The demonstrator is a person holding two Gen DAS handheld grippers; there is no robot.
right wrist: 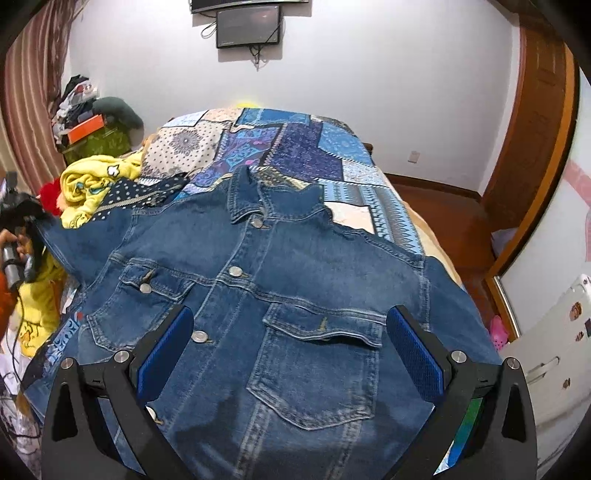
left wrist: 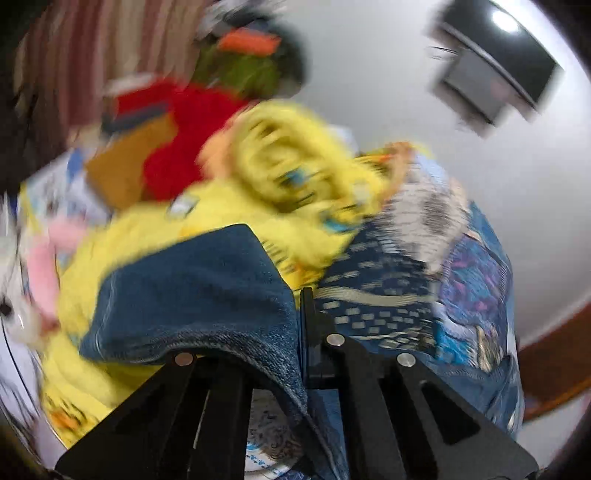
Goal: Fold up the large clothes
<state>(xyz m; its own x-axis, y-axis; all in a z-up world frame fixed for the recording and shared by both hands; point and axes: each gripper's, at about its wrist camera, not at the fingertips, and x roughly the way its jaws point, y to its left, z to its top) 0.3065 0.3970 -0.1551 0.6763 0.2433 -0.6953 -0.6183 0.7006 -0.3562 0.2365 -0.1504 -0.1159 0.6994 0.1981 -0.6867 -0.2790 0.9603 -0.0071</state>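
Left gripper (left wrist: 301,314) pinches the denim jacket's (right wrist: 295,314) blurred sleeve; right gripper (right wrist: 290,354) gapes over it.

Patchwork bedspread (right wrist: 303,147), yellow blanket (right wrist: 92,184), wall screen (right wrist: 247,26)

Denim jacket (right wrist: 288,295) spread face up on the bed (right wrist: 295,147), right claw (right wrist: 290,354) hanging open above it.

The jacket lies buttoned, collar toward the far wall, chest pockets to either side of the placket. The claw's blue pads (right wrist: 415,358) stand wide apart over the near half, nothing between them. At the left edge the left claw (right wrist: 27,214) meets the jacket's sleeve end, which is raised off the bed. Beyond it, a heap of yellow clothes (right wrist: 96,184) sits on the patchwork bedspread. A dark screen (right wrist: 248,26) hangs on the far wall.
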